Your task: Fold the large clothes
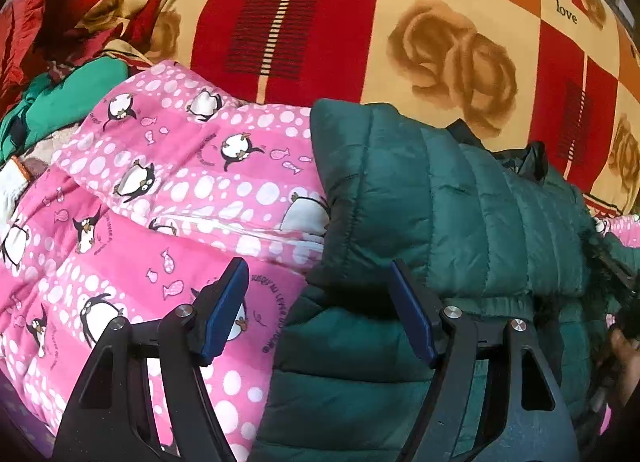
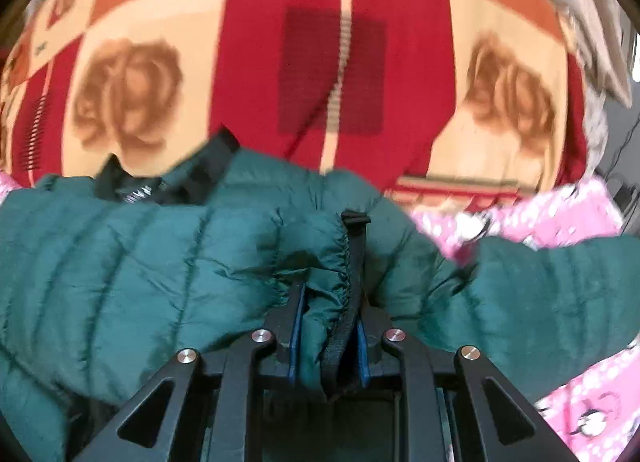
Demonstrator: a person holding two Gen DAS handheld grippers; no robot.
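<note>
Lying on a pink penguin blanket (image 1: pixel 160 182), a puffy green jacket (image 1: pixel 440 190) is spread across the bed. A big red and cream bedspread (image 1: pixel 340 14) with brown roses covers the bed behind it. The right gripper (image 2: pixel 328 326) has its fingers pressed close together, pinching a bunched green edge of the jacket with a black trim. The left gripper (image 1: pixel 316 302) has its blue fingers (image 1: pixel 224 310) spread apart, with nothing between them. It hangs over the spot where the jacket meets the blanket.
</note>
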